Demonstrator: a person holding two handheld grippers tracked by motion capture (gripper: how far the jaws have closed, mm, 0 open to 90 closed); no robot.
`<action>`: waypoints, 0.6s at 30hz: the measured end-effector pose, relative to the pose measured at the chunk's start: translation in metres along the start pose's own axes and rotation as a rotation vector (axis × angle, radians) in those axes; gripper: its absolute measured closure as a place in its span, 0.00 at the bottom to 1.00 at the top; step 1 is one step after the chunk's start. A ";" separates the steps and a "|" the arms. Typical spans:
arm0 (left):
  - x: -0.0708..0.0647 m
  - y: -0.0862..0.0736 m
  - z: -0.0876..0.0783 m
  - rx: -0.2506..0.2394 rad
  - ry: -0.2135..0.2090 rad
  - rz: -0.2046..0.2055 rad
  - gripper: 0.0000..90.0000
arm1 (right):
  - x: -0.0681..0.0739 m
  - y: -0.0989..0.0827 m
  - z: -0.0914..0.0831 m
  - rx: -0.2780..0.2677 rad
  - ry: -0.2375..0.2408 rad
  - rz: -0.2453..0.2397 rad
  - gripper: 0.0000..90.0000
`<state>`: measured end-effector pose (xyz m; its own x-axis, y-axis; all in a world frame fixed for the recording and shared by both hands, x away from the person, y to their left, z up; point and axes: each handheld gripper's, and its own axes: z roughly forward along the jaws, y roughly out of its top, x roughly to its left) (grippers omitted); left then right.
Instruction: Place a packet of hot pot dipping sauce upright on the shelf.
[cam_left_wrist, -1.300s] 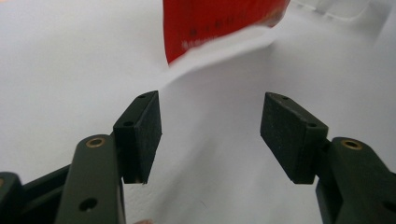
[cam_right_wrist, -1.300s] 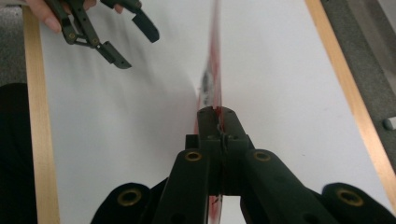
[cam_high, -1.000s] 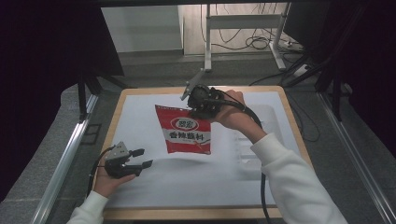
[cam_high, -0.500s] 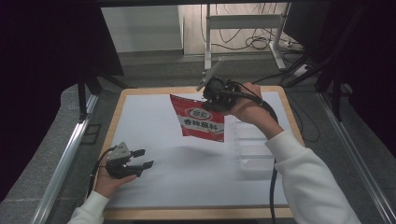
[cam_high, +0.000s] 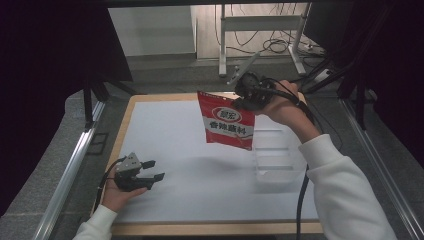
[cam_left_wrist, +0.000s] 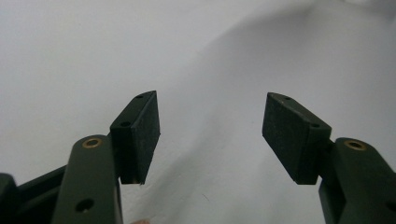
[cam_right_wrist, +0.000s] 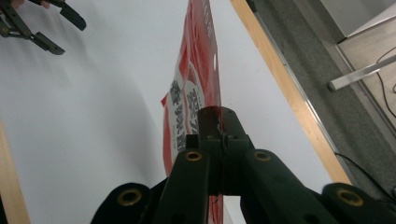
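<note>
A red snack bag with a white label hangs in the air over the far middle of the white table. My right gripper is shut on its upper right corner. In the right gripper view the jaws pinch the edge of the bag, which hangs away from the camera. My left gripper rests low at the table's near left, open. In the left gripper view its pads stand wide apart with nothing between them above the bare white surface.
A clear plastic tray sits on the table's right side, below and to the right of the hanging bag. A wooden rim frames the table. The left gripper appears far off in the right gripper view.
The right gripper has lifted the red bag off the table and carried it up and to the right, toward the far edge. The left gripper has stayed in place.
</note>
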<state>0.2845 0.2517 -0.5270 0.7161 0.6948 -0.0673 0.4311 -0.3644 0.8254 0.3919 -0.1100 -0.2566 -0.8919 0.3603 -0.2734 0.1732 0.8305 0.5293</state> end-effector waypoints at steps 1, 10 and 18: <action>0.000 0.000 0.000 0.000 -0.001 -0.001 0.40 | -0.001 -0.001 -0.002 0.002 -0.003 0.001 0.99; -0.002 0.001 0.001 0.004 -0.012 0.000 0.40 | -0.018 -0.011 -0.013 0.010 -0.031 0.024 0.99; -0.002 0.001 0.003 0.011 -0.014 0.001 0.40 | -0.029 -0.019 -0.023 0.009 -0.052 0.041 0.99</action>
<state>0.2850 0.2483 -0.5282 0.7240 0.6858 -0.0743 0.4365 -0.3721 0.8191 0.4046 -0.1455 -0.2404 -0.8610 0.4154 -0.2935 0.2128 0.8183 0.5339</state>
